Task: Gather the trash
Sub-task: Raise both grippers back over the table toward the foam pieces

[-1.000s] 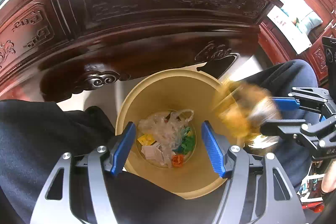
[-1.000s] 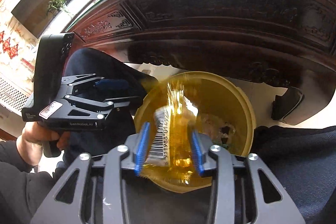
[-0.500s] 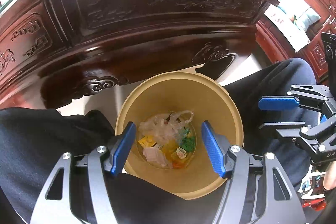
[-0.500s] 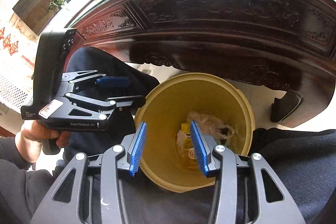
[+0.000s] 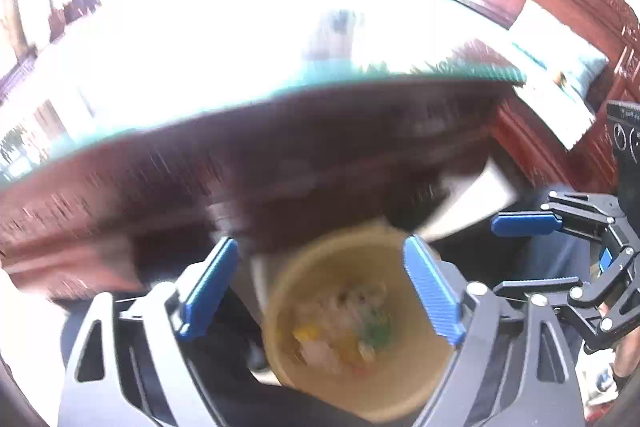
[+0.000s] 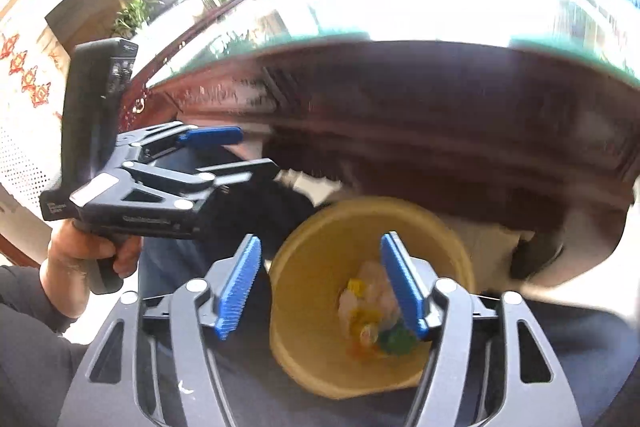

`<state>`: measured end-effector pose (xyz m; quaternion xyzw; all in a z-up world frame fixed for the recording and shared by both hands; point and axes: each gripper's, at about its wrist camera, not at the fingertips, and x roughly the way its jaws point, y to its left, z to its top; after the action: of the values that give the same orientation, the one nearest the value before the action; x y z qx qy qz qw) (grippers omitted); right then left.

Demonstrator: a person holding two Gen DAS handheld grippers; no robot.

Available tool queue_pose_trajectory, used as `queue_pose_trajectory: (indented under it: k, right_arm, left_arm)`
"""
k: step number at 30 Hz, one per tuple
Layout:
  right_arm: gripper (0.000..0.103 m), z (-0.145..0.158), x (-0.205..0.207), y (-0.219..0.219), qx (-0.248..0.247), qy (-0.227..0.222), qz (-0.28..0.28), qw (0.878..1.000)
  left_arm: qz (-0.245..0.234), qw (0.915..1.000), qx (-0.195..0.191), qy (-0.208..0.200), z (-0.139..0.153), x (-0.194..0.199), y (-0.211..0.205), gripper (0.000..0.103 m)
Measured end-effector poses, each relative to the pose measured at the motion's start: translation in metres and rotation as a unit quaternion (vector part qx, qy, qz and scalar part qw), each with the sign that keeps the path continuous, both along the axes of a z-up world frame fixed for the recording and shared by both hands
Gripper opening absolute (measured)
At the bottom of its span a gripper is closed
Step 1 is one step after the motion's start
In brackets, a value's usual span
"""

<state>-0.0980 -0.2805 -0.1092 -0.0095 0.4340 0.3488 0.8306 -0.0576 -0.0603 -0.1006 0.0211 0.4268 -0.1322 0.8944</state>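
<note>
A tan round waste bin (image 6: 320, 259) stands on the floor, between the person's dark-trousered legs and just in front of a carved dark wooden counter (image 6: 460, 131) with a glass top. Down in the bottom of the bin lies the trash (image 6: 374, 311): crumpled clear plastic, a yellow scrap, something green and a bit of orange, all heaped together and blurred.

The left tool (image 5: 320, 295) hangs above the bin's mouth with its blue pads spread very wide and widening, and nothing sits between them; the trash (image 5: 344, 327) shows far below, through the gap. The right tool (image 6: 322, 287) is likewise over the bin, its jaws opening, empty, with the bin's inner wall and the heap visible beyond them.

From the right wrist view the left tool (image 6: 236, 151) shows side-on at the left, gripped by a bare hand (image 6: 84, 255) with a dark sleeve. From the left wrist view the right tool (image 5: 560, 251) pokes in from the right edge.
</note>
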Motion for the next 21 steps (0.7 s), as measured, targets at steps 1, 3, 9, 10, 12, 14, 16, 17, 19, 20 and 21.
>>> queue_pose_trajectory:
  k: [1, 3, 9, 10, 12, 14, 16, 17, 19, 20, 21]
  right_arm:
    - [0.070, 0.007, 0.004, 0.000, 0.003, -0.010, -0.004, 1.000]
    - [0.073, 0.025, 0.016, -0.001, 0.012, -0.039, -0.014, 0.999]
    - [0.090, 0.078, 0.051, 0.011, 0.049, -0.120, -0.025, 0.991]
    - [0.093, 0.086, 0.058, 0.014, 0.054, -0.130, -0.027, 0.990]
    - [0.095, 0.097, 0.072, 0.022, 0.064, -0.146, -0.031, 0.987]
    - [0.095, 0.107, 0.090, 0.028, 0.067, -0.158, -0.037, 0.984]
    - [0.095, 0.110, 0.107, 0.034, 0.055, -0.164, -0.046, 0.984]
    - [0.095, 0.112, 0.118, 0.039, 0.046, -0.164, -0.054, 0.984]
    - [0.095, 0.115, 0.132, 0.048, 0.042, -0.163, -0.057, 0.984]
    - [0.095, 0.116, 0.140, 0.051, 0.043, -0.165, -0.056, 0.984]
    - [0.095, 0.117, 0.148, 0.054, 0.040, -0.169, -0.058, 0.983]
  left_arm:
    - [0.005, 0.9998, 0.001, -0.016, 0.011, 0.004, 0.003, 0.093]
    - [0.020, 0.9985, 0.004, -0.051, 0.033, 0.014, 0.008, 0.099]
    - [0.087, 0.9870, 0.020, -0.134, 0.086, 0.058, 0.028, 0.099]
    - [0.101, 0.9840, 0.023, -0.145, 0.092, 0.069, 0.033, 0.099]
    - [0.124, 0.9800, 0.025, -0.154, 0.100, 0.089, 0.042, 0.099]
    - [0.145, 0.9769, 0.022, -0.156, 0.104, 0.112, 0.055, 0.099]
    - [0.165, 0.9759, 0.017, -0.142, 0.104, 0.139, 0.066, 0.099]
    - [0.172, 0.9757, 0.009, -0.135, 0.103, 0.150, 0.072, 0.099]
    - [0.184, 0.9759, -0.007, -0.116, 0.099, 0.173, 0.086, 0.099]
    - [0.192, 0.9755, -0.017, -0.106, 0.097, 0.186, 0.094, 0.099]
    - [0.199, 0.9745, -0.022, -0.102, 0.094, 0.192, 0.101, 0.099]
